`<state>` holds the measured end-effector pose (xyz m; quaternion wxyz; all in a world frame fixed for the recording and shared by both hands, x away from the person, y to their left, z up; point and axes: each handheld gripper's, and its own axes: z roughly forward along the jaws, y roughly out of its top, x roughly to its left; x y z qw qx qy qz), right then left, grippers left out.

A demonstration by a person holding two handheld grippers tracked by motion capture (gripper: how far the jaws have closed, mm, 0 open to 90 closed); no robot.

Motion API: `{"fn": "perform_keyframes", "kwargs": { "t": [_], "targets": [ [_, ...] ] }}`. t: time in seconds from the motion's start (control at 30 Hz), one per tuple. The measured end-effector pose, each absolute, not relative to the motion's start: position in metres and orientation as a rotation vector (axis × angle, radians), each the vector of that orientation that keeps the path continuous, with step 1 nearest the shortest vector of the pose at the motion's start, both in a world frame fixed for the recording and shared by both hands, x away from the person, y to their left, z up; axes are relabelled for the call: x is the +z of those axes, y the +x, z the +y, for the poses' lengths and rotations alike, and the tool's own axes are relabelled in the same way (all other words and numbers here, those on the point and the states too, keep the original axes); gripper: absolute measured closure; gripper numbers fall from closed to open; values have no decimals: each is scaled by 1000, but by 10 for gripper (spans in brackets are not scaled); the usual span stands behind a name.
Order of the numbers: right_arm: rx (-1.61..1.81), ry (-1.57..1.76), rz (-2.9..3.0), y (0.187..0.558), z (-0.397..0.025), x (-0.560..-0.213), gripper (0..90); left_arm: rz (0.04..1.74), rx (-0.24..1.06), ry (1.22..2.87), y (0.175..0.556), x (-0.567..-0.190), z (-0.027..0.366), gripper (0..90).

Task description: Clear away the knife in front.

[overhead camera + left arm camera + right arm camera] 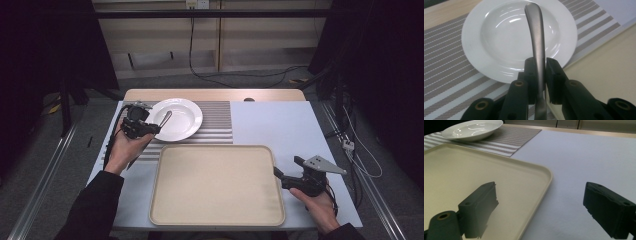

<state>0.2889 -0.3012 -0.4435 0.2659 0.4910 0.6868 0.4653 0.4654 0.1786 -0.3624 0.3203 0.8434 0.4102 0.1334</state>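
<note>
High view, nearest first: a cream tray (215, 185) lies on the pale table cover (280, 125), with grey floor and wooden cabinets beyond. At four o'clock of the tray, the right gripper (285, 170) hangs released, jaws wide over its edge. At ten o'clock, the left gripper (156, 128) clenches a metal utensil (537, 42), its long axis pointing to one o'clock over the white plate (192, 125) on a striped mat (217, 120).
</note>
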Motion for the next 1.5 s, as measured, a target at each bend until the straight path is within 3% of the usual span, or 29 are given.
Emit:
{"fn": "perform_keyframes", "kwargs": {
  "t": [1.5],
  "targets": [
    [1249,1313,1865,288,-298,-442,118,949,245,2337,410,-381,109,797]
  ]
}}
